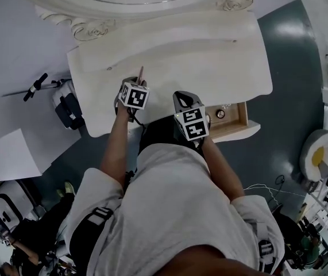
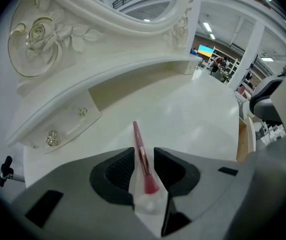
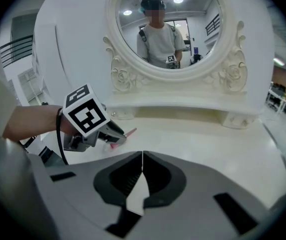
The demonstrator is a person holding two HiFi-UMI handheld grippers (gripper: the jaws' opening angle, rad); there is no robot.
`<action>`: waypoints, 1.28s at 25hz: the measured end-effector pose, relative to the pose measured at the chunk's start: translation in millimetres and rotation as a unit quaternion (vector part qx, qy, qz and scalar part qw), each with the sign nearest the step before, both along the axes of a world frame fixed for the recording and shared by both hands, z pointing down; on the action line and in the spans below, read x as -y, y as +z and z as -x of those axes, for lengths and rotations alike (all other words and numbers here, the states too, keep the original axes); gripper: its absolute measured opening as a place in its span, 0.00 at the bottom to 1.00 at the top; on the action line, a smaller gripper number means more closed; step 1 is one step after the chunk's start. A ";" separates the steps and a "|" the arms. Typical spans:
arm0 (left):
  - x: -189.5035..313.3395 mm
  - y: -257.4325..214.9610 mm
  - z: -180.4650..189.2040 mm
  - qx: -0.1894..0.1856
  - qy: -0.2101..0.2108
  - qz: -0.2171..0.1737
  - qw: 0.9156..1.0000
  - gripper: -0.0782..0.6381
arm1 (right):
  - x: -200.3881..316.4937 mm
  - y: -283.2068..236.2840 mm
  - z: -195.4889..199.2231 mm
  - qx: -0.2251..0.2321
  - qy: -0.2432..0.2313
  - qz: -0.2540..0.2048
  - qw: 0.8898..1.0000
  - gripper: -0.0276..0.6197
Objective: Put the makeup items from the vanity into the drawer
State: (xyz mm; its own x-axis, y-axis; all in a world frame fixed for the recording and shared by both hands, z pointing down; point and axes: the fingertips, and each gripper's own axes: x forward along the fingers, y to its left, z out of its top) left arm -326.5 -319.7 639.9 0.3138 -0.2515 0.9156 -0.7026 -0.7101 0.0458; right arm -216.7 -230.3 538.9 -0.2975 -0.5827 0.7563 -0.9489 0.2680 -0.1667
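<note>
A pink makeup brush (image 2: 136,134) lies on the white vanity top (image 1: 209,56), handle pointing toward the mirror, bristles toward me. My left gripper (image 2: 144,153) stands open around it, with a gap on each side of the brush and neither pad pressing. In the head view the brush (image 1: 141,72) pokes out past the left gripper (image 1: 135,84). My right gripper (image 3: 142,156) is shut on nothing, held over the vanity's front edge beside the left one (image 3: 113,137). The wooden drawer (image 1: 236,121) stands pulled out at the front right, with a small round item (image 1: 220,114) in it.
An oval mirror (image 3: 165,24) in a carved white frame stands at the back of the vanity. Small knobs (image 2: 52,138) sit on its raised back shelf. On the floor are a dark bag (image 1: 66,105) at left, a white sheet (image 1: 11,154), and a white-and-yellow round object (image 1: 319,154) at right.
</note>
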 end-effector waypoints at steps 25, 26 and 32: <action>-7.7 -6.5 -8.9 0.015 -0.022 -0.007 1.000 0.18 | -30.7 -3.7 -35.3 -0.001 0.014 0.001 1.000 0.07; -9.9 -9.0 -12.1 0.015 -0.019 -0.011 1.000 0.18 | -32.4 -3.9 -37.2 0.000 0.015 0.001 1.000 0.07; -25.3 -23.4 -37.1 0.004 -0.001 -0.027 1.000 0.18 | -41.1 -9.0 -42.8 0.004 0.013 -0.011 1.000 0.07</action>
